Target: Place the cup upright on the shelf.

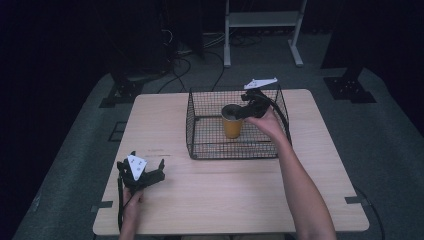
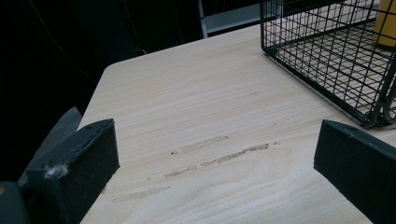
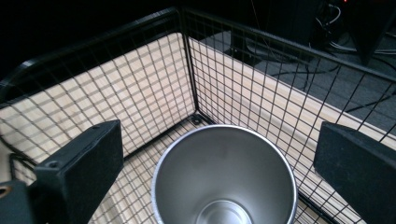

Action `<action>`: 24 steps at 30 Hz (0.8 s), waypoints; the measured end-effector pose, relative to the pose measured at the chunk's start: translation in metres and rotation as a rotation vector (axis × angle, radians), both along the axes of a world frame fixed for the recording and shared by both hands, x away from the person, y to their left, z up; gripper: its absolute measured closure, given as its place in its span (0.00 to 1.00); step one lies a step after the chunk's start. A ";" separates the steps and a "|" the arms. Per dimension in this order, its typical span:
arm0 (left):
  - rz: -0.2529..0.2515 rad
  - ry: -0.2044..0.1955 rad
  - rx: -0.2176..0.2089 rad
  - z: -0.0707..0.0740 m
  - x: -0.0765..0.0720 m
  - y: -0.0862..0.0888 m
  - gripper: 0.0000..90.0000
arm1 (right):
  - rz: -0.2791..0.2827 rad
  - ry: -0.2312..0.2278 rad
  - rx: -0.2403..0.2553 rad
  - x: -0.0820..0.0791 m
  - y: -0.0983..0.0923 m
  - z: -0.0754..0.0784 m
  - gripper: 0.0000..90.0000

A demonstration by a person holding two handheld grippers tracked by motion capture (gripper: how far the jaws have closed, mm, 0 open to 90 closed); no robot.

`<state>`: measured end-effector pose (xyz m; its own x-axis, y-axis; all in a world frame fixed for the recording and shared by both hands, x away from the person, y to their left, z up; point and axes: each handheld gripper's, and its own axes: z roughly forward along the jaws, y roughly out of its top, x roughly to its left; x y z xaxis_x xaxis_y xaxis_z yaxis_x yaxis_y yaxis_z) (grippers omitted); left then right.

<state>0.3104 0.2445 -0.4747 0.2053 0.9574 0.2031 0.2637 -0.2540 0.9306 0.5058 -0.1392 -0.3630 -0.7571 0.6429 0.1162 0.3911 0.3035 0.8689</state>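
On the left I have the left gripper sitting low at the near-left part of the tabletop, the person's hand behind it and its grey three-cornered plate facing up; in the left gripper view its 2 black jaws stand wide apart with bare wood between them – released, holding nothing. That same view shows a few pale scuff marks on the wood just ahead of the jaws, and the near corner of the wire basket off to the upper right. Moving across, the black wire basket stands on the far middle of the tabletop, open at the top. Inside it the cup stands upright on the basket floor, towards the right half, yellow-orange outside in the high view and bright metal inside in the right gripper view. The right gripper comes in over the basket's right side, the forearm stretching up from the bottom edge, its tips at the cup's rim. From its own camera I look straight down into the cup, and the 2 jaws stand well clear on either side of the rim – spread, with no pad pressing on the cup. A far corner of the basket lies just beyond the cup.
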 end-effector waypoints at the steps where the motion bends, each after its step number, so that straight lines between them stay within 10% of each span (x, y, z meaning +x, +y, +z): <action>1: -0.001 0.000 -0.001 0.000 0.000 0.000 0.00 | 0.000 -0.001 0.002 -0.001 -0.001 0.001 0.01; 24: 0.000 0.002 0.002 0.000 0.000 0.000 0.00 | 0.009 0.010 0.061 -0.028 -0.031 0.016 0.01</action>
